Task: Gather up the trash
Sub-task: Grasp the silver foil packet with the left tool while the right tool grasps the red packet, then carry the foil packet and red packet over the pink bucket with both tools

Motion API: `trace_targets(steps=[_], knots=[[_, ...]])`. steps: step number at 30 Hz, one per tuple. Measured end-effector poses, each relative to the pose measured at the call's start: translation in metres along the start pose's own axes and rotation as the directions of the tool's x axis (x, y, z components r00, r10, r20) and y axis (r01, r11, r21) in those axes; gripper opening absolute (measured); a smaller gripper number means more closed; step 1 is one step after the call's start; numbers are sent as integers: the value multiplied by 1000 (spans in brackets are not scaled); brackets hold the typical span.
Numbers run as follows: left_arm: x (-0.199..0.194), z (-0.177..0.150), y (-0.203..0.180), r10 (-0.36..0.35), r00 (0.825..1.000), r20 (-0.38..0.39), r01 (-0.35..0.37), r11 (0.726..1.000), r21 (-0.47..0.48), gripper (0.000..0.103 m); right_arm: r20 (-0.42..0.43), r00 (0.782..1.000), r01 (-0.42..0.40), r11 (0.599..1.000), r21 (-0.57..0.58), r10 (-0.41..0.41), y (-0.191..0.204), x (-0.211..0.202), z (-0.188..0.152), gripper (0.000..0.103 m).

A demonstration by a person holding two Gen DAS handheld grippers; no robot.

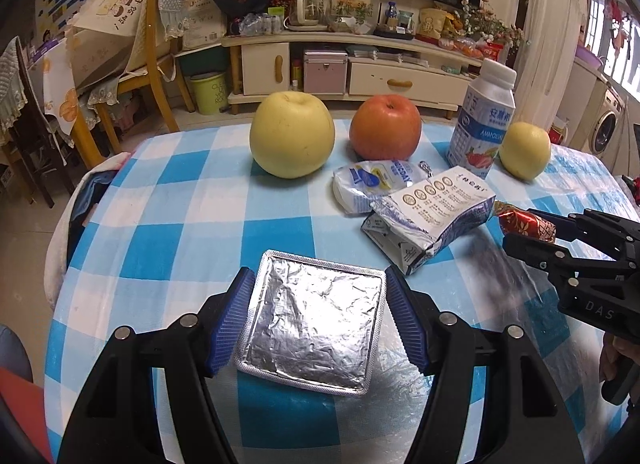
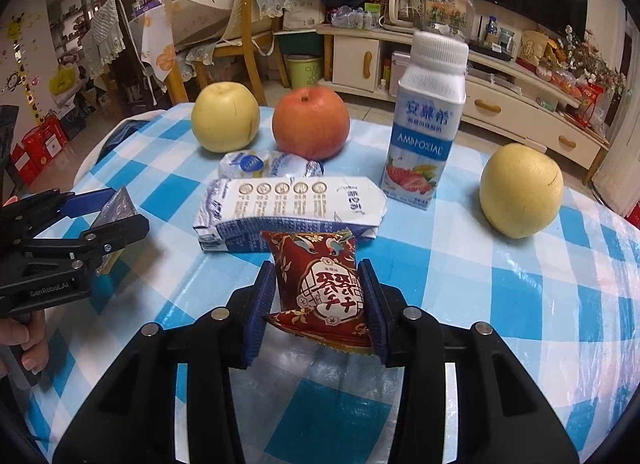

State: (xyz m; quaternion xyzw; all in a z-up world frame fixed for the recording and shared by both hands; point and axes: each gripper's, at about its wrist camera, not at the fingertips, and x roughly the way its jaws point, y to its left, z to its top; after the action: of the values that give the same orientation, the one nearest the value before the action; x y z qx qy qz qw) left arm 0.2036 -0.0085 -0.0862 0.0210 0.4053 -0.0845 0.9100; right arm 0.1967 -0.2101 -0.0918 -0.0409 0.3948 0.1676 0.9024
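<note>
- Table [image 1: 188,219]: blue-and-white checked cloth under clear plastic film.
- Left gripper [image 1: 316,324]: angled down, blue pads clamped on a square foil packet [image 1: 312,320], held just above the cloth.
- Right gripper [image 2: 318,296]: angled down, jaws pinching a red snack wrapper [image 2: 316,284].
- Mid-table: flattened milk carton [image 2: 288,203], crumpled white wrapper [image 2: 256,163] behind it.
- Far edge: two yellow pears, a red apple [image 2: 310,125], an upright yogurt bottle [image 2: 428,119].
- Beyond: cream cabinet [image 1: 340,63], wooden chair [image 1: 148,59].
</note>
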Motion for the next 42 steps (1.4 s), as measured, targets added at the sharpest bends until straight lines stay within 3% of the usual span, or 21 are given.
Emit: trace_targets(steps=[15, 24, 42], knots=[[-40, 10, 14, 15, 998, 65, -14, 1000, -8, 67, 79, 996, -26, 1000, -7, 27, 15, -46, 16, 44], [-87, 13, 33, 33, 991, 128, -29, 999, -31, 67, 120, 992, -27, 999, -37, 32, 44, -77, 27, 44], [-181, -20, 113, 145, 972, 186, -123, 985, -125, 67, 153, 979, -106, 979, -174, 133, 153, -109, 44, 44]])
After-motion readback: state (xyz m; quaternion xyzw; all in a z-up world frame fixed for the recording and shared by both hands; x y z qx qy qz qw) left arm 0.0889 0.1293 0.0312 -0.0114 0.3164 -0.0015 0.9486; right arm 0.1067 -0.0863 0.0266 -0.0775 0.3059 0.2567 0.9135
